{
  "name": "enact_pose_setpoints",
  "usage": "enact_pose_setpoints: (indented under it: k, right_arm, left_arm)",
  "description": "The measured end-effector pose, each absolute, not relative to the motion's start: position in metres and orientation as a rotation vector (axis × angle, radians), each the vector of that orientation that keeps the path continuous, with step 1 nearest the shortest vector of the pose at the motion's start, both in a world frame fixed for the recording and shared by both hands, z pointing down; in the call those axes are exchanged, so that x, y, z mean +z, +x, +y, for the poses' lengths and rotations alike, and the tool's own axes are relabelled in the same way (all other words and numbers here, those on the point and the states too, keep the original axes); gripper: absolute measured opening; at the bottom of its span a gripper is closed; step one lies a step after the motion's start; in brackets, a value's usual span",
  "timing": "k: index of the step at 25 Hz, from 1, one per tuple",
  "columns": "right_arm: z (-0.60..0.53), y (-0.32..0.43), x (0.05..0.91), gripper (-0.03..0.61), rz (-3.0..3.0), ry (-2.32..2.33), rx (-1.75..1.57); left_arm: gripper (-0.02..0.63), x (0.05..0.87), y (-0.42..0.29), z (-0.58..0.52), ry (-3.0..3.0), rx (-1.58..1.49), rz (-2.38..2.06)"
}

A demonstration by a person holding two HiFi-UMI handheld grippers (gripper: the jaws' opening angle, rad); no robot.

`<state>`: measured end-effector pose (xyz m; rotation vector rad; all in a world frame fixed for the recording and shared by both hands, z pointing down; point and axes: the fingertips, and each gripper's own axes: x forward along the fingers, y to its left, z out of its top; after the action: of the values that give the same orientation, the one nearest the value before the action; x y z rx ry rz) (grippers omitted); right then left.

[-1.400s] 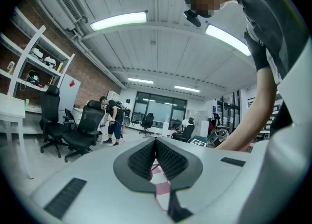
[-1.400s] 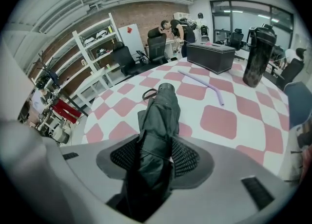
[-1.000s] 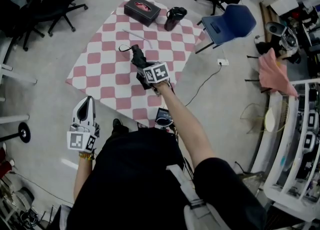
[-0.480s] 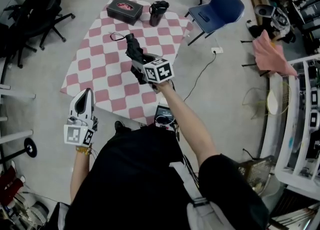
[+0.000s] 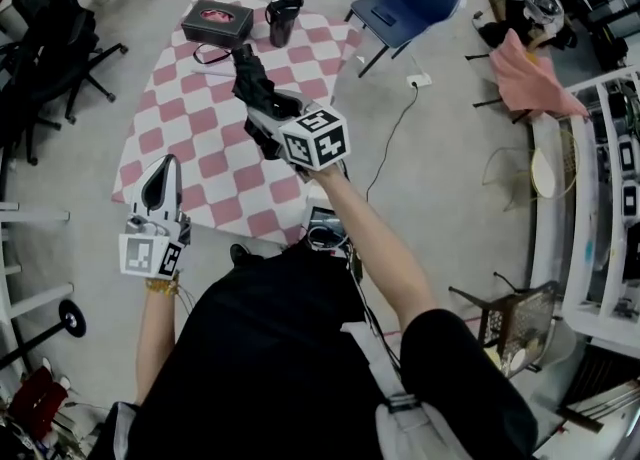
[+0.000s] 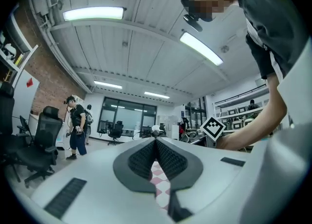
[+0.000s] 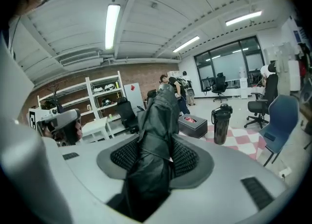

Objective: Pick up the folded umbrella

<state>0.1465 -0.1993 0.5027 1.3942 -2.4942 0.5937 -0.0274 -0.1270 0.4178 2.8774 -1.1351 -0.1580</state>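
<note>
Folded umbrella gripped and held clear of the mat.
Right tool [image 7: 155, 156] is clamped on the folded umbrella [image 7: 162, 113], pads pressing its black fabric. The umbrella projects beyond the jaws, in the air above the checkered mat [image 5: 200, 138]. Left tool [image 6: 156, 149] is closed on nothing, over the mat's near edge. Judgement: the pickup appears done, and what is left is only to keep the hold secure.

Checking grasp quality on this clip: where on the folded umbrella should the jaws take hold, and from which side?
Mid-length on the wrapped canopy, jaws across its narrow width, coming side-on to its long axis. The folded umbrella is a slim, soft bundle, so the middle likely balances it. The right gripper holds it across the canopy, side-on.
</note>
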Motion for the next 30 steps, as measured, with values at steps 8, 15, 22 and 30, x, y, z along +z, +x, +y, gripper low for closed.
enact_pose_setpoints:
  k: [8,15,22,30]
  right_arm:
    - [-0.184,0.163,0.437,0.198,-2.575,1.52,0.436]
    - [-0.166,0.173,0.389,0.198,-2.645,1.636,0.32]
    - [-0.146,0.184,0.363,0.198,-2.67,1.725,0.262]
    - [-0.13,0.188,0.34,0.198,-2.709,1.759,0.153]
  left_arm:
    - [0.009,0.394,0.001,-0.138,2.927,-0.229,-1.079]
    - [0.009,0.375,0.021,-0.142,2.965,-0.274,-1.029]
    - [0.009,0.362,0.037,-0.138,2.994,-0.294,-0.976]
    - [0.009,0.362,0.049,-0.14,3.009,-0.301,-0.931]
